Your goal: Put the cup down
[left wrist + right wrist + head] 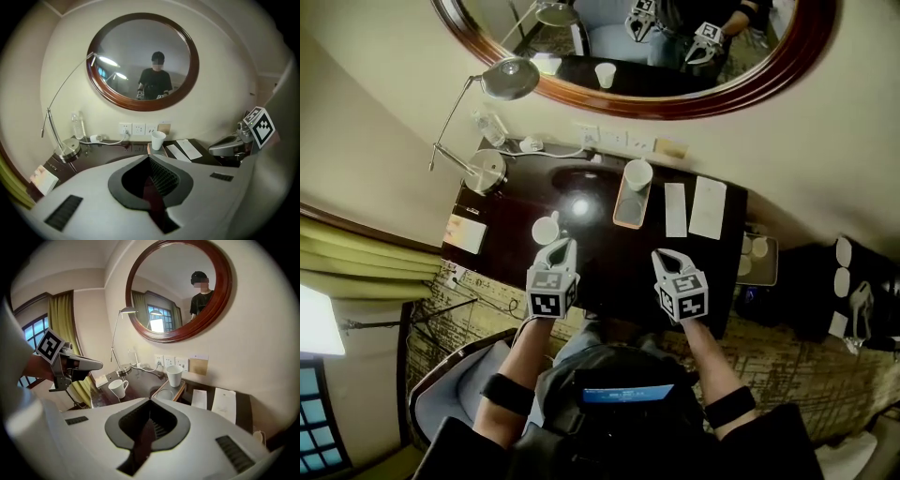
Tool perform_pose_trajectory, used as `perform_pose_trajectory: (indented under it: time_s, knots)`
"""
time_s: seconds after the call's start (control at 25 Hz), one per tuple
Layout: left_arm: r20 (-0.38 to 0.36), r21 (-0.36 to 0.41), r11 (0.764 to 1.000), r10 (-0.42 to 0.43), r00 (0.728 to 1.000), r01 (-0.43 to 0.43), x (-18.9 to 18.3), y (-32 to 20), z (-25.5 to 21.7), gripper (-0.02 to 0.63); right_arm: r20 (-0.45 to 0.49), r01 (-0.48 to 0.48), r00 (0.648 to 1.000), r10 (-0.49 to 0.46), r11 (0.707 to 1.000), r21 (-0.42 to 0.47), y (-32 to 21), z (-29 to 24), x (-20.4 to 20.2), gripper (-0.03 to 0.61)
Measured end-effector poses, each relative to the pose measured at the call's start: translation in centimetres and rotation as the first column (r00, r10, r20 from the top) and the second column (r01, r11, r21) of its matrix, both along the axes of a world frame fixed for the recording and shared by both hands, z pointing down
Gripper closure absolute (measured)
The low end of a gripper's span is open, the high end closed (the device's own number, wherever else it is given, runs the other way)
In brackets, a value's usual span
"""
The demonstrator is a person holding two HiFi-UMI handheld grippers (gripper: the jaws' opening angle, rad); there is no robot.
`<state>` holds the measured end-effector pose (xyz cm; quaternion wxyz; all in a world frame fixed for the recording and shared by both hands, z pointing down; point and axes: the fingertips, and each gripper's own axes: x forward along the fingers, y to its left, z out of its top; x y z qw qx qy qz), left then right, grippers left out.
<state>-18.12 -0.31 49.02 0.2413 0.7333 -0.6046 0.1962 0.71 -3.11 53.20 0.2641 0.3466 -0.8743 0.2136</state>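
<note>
While the cup stands upright on the desk, just beside the left tool | left tool and right tool both pressed together, pinching nothing | we judge it set down; we should back away gently, without knocking it.

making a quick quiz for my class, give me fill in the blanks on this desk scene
The left gripper and right gripper both have ___ jaws, holding nothing.
The handled mug stands nearest the ___ gripper.
The handleless cup stands on a ___.
Beside it lie ___ sheets of paper.
Missing words: shut; left; tray; two.
</note>
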Motion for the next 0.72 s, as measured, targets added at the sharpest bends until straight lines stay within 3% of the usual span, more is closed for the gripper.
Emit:
perform_pose_trajectory:
  time_s: [0.36,0.72]
  knots:
    - [-0.015,0.004,0.991,0.137,0.990,-0.137,7.2,-1.1,0.3,0.612,0.011,-0.140,0.990,0.140,0.990,-0.001,-0.2,0.0,5.3,0.565]
    - [-0.046,0.022,0.978,0.210,0.977,-0.209,10.2,-2.2,0.6,0.612,0.006,-0.191,0.982,0.191,0.982,-0.012,-0.6,0.4,7.8,0.565]
